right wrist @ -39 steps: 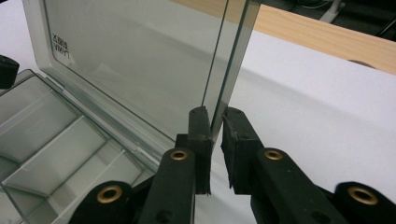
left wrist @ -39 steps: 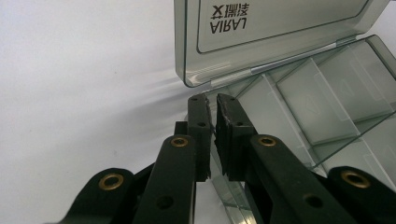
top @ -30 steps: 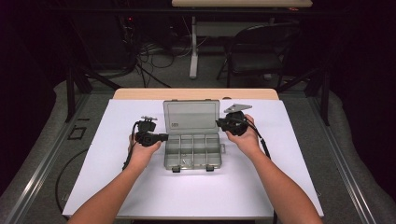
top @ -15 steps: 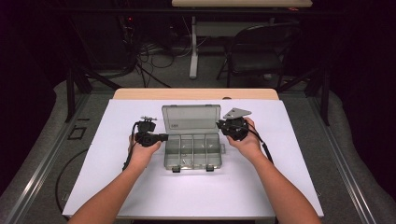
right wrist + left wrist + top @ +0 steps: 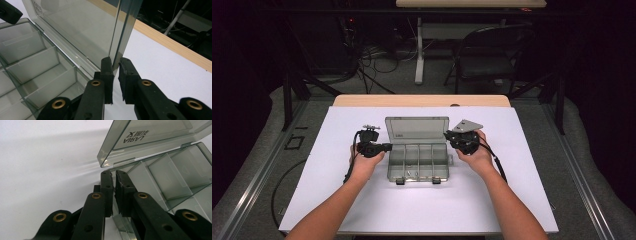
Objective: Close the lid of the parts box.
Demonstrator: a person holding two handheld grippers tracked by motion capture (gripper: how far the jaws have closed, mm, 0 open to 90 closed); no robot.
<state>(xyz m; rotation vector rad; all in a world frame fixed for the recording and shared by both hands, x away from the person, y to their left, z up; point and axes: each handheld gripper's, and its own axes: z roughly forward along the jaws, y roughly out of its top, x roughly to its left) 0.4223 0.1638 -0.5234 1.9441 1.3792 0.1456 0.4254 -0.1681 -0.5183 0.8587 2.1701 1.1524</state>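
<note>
So, one box (image 5: 417,155) (clear grey plastic, with dividers) sits mid-table (image 5: 512,200), its long axis running left to right and its lid (image 5: 417,131) raised at the far side, facing the person. Two grippers work it: the left gripper (image 5: 384,147) is clamped on the tray's left wall, the right gripper (image 5: 448,135) on the lid's right edge. Printed lettering on the lid reads clearly in the left gripper view (image 5: 135,137); two latches (image 5: 399,181) at the near edge appear from above.
</note>
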